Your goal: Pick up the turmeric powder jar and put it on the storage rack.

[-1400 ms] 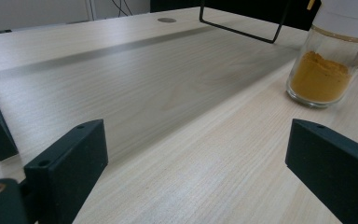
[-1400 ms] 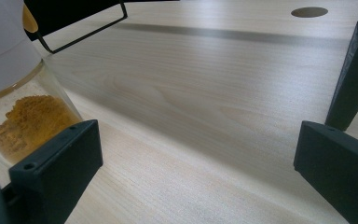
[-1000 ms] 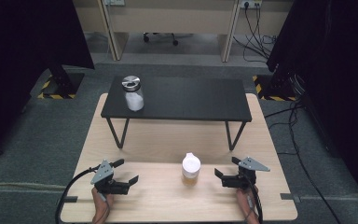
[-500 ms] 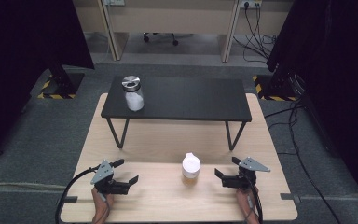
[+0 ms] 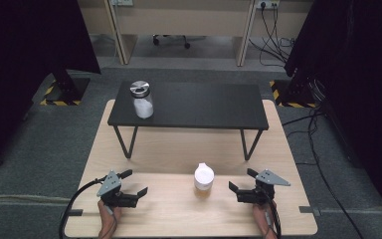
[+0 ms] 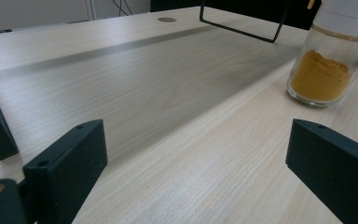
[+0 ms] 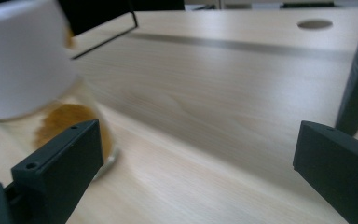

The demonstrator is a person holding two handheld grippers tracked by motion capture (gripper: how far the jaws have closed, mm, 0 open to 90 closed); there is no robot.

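A small glass jar (image 5: 203, 180) with a white cap and orange-brown powder stands on the wooden table (image 5: 179, 147), near its front edge. My left gripper (image 5: 137, 181) rests to the jar's left, open, with bare wood between its jaws. My right gripper (image 5: 239, 179) sits close to the jar's right side, also open. In the left gripper view the jar (image 6: 328, 70) stands ahead at the far right, beyond my left gripper (image 6: 198, 172). In the right gripper view the jar (image 7: 28, 60) looms blurred just behind the left jaw of my right gripper (image 7: 198, 172), outside the gap.
A low black shelf (image 5: 204, 107) on thin metal legs stands across the back of the table. A glass jar (image 5: 143, 99) with a silver lid and white contents sits at its left end. Grey carpet surrounds the table; cables trail from both grippers.
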